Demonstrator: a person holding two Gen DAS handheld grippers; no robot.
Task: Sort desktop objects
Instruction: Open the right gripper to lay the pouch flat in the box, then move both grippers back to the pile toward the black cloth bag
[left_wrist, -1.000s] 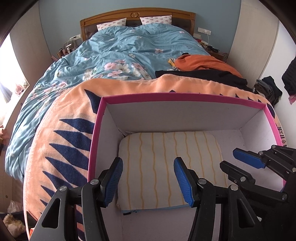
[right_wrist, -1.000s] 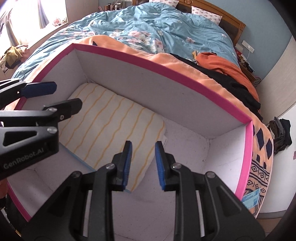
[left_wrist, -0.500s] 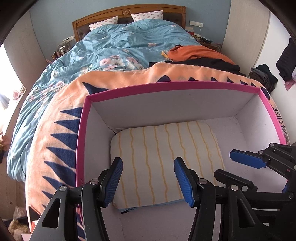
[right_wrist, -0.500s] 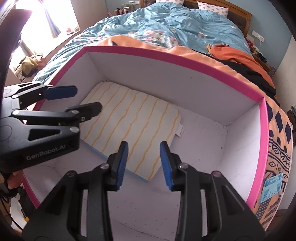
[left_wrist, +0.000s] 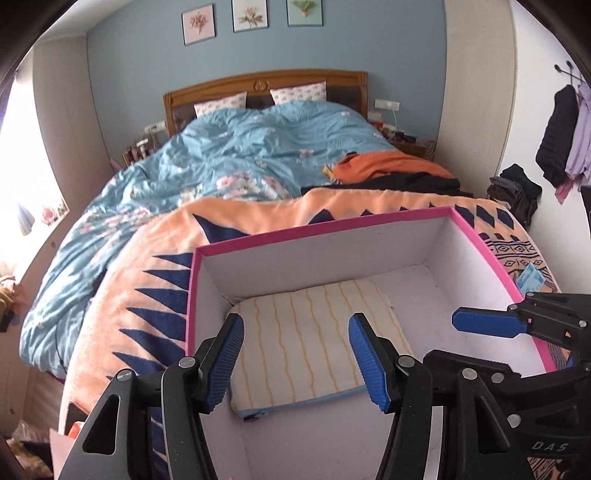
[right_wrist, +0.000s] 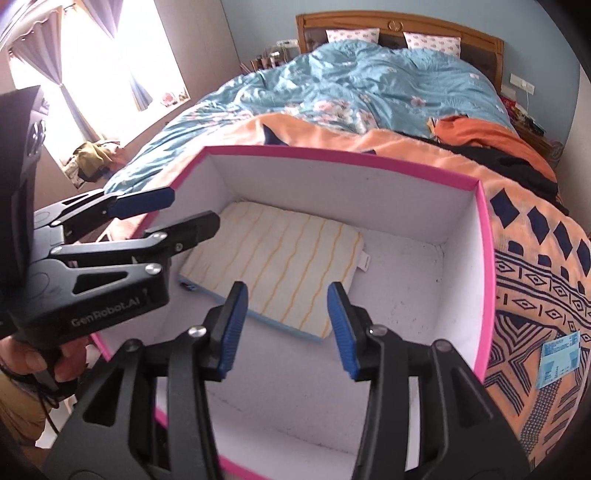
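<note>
A folded striped cloth (left_wrist: 314, 332) (cream with yellow wavy lines) is laid flat on the floor of the pink-rimmed box (left_wrist: 369, 221), towards its left wall; the left gripper (left_wrist: 295, 354) is held above it with jaws parted and nothing between them; the right gripper (right_wrist: 288, 328) is likewise empty, its jaws having just been opening; the box is set on an orange blanket (left_wrist: 147, 266).

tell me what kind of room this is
A bedroom, clearly lived in: a wooden-headboard bed with a blue floral duvet, three framed flower prints on the blue wall, and clothes hanging on wall hooks.
</note>
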